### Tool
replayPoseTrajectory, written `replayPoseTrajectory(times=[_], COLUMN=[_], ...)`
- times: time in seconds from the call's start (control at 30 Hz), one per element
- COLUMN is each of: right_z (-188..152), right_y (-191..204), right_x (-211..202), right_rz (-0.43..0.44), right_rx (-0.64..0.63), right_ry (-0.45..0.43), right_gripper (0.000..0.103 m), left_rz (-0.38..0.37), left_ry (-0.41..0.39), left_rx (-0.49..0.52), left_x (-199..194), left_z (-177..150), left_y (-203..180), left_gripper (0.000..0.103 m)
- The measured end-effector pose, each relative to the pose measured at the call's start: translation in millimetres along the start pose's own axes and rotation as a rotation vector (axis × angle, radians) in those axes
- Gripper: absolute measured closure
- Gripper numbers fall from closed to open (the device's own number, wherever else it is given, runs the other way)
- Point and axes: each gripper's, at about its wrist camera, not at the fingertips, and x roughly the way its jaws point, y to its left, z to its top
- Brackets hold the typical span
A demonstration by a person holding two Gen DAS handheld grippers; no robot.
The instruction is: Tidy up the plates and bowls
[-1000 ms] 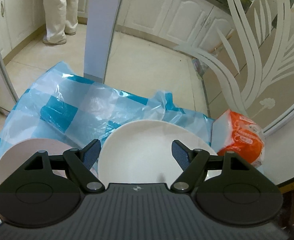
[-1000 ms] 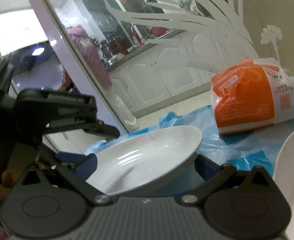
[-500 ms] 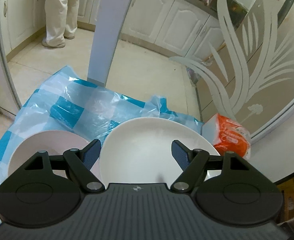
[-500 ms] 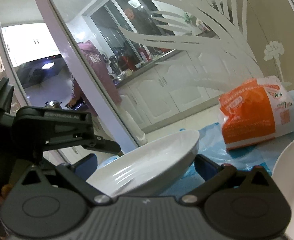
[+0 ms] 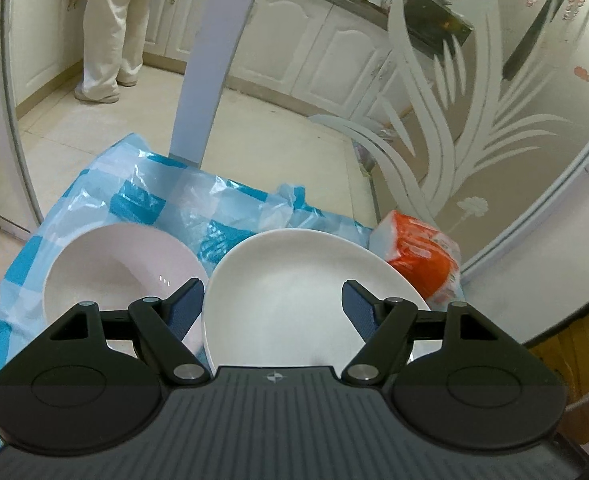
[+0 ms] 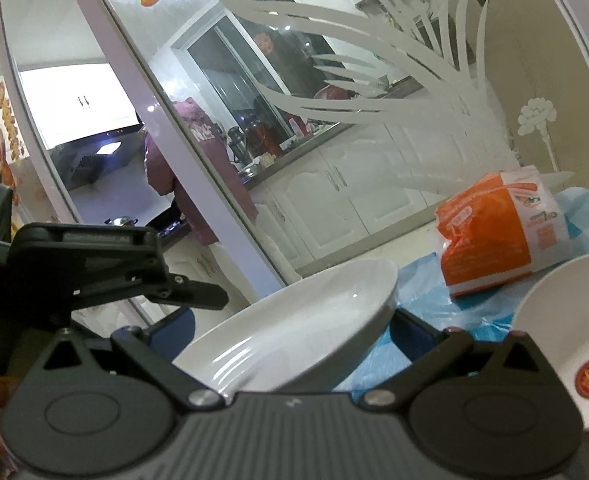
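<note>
A white plate [image 5: 306, 268] hangs tilted above the table. It sits between the blue pads of my right gripper [image 6: 290, 320], which is shut on it, and its near rim is hidden behind the gripper body. My left gripper [image 5: 270, 288] stands open over the same plate [image 6: 306, 312], with one pad beside the plate's left rim and the other above its inside. One of the left gripper's fingers [image 6: 198, 294] reaches in beside the plate's far rim. A pale bowl [image 5: 122, 264] rests on the cloth to the plate's left. Another white bowl [image 6: 566, 320], with a red round mark, shows at the right.
A blue-and-white checked plastic cloth [image 5: 142, 200] covers the table. An orange tissue pack [image 5: 418, 256] lies beyond the plate, against a glass sliding door [image 5: 474, 128] with a frosted leaf pattern. Behind the glass a person [image 5: 110, 40] stands at the kitchen cabinets. A white door post [image 5: 210, 60] rises behind the table.
Both grippers have risen with the plate, which keeps its place between the fingers. The pale bowl and the marked bowl have come further into view, and the tissue pack looks smaller.
</note>
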Motion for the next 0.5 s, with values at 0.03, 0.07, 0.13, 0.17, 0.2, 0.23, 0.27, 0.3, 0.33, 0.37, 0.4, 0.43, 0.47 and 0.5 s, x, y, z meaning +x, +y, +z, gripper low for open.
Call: replayPoseTrajectory(times=[0.03,0.07,0.13,0.17,0.2,0.23,0.27,0.3,0.33,0.37,0.4,0.43,0.47,0.5], right_z=[-1,-1,-2,-3,-3,-4,-4,-5,-6,-6,-8,-9,-10,-12], right_y=[1,2,5,7,9,12,13,15,18,19,23,25,28,32], right_x=[-4,-8,-17,-21,-27,-31,-35,-39,-43,-47,-52,-56,-62,-66], right_rz=[0.000,0.001,0.003,0.003,0.005,0.007,0.010,0.013,0.018,0.021,0.025,0.027,0.034,0.042], right_rx=[0.001,0.002,0.002,0.000,-0.005,-0.009,-0.011,-0.013,-0.014,-0.016,-0.023,-0.030,-0.037,-0.038], right_ry=[0.000,-0.001,-0.003,-0.004,-0.007,-0.010,-0.010,-0.008,-0.007,-0.008,-0.010,-0.012,-0.014,-0.013], right_gripper=[0.000,0.000,0.000,0.000,0.000,0.000,0.000,0.000,0.000,0.000,0.000,0.000,0.000,0.000], left_rz=[-0.004,-0.008,-0.020,-0.026,-0.030,-0.031,-0.031,-0.032,-0.034,-0.037,-0.040,-0.041,-0.037,-0.031], left_ry=[-0.002,-0.005,-0.009,-0.011,-0.012,-0.012,-0.012,-0.013,-0.014,-0.015,-0.018,-0.021,-0.023,-0.024], left_rx=[0.000,0.000,-0.005,-0.009,-0.013,-0.017,-0.019,-0.021,-0.026,-0.030,-0.032,-0.035,-0.038,-0.040], left_x=[-5,-9,-19,-24,-28,-33,-38,-43,-48,-53,-58,-64,-69,-73], left_z=[-3,-6,-12,-15,-18,-21,-24,-28,-31,-34,-37,-40,-44,-48], left_y=[0,-1,0,0,1,1,1,2,4,5,6,8,10,11], left_gripper=[0.014,0.014,0.014,0.014,0.015,0.015,0.015,0.015,0.015,0.015,0.015,0.015,0.015,0.015])
